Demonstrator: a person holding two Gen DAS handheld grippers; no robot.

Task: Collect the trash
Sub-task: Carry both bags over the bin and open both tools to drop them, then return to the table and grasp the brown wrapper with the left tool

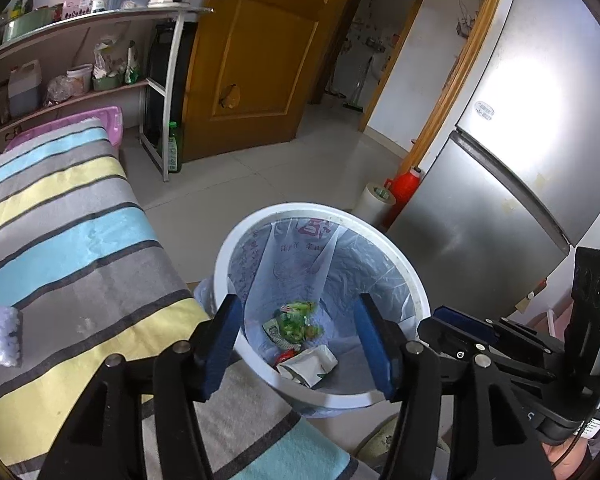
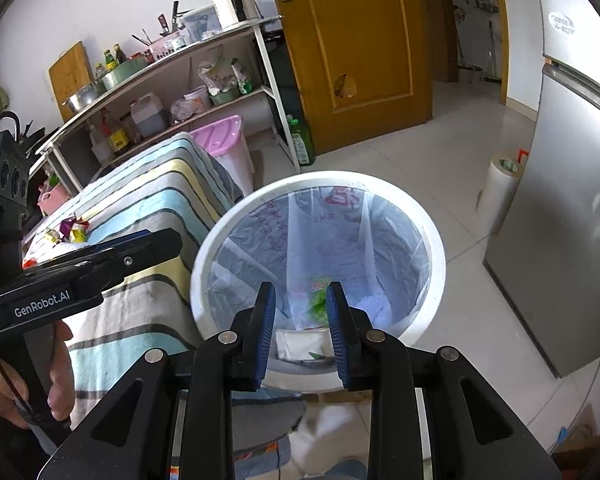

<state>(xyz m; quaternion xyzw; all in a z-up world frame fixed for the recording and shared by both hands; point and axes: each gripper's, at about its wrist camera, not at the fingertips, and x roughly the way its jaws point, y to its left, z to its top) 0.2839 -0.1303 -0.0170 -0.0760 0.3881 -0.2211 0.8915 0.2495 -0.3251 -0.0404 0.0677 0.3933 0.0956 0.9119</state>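
A white trash bin [image 1: 416, 280] with a clear bag liner stands on the floor beside the striped table. A green wrapper [image 1: 296, 320] and a white carton [image 1: 312, 364] lie at its bottom. My left gripper [image 1: 300, 344] is open and empty above the bin's near rim. My right gripper [image 2: 301, 328] is open and empty above the bin [image 2: 436, 248]; the green wrapper [image 2: 318, 300] shows between its fingers. Several small wrappers [image 2: 72, 232] lie on the striped cloth at the far left.
The striped cloth [image 1: 80, 240] covers the table to the left of the bin. A metal shelf rack [image 2: 172, 80] with bottles stands behind. A silver fridge [image 1: 520, 140] stands on the right, with a roll [image 2: 500, 192] beside it. A pink bin [image 2: 228, 148] stands by the table.
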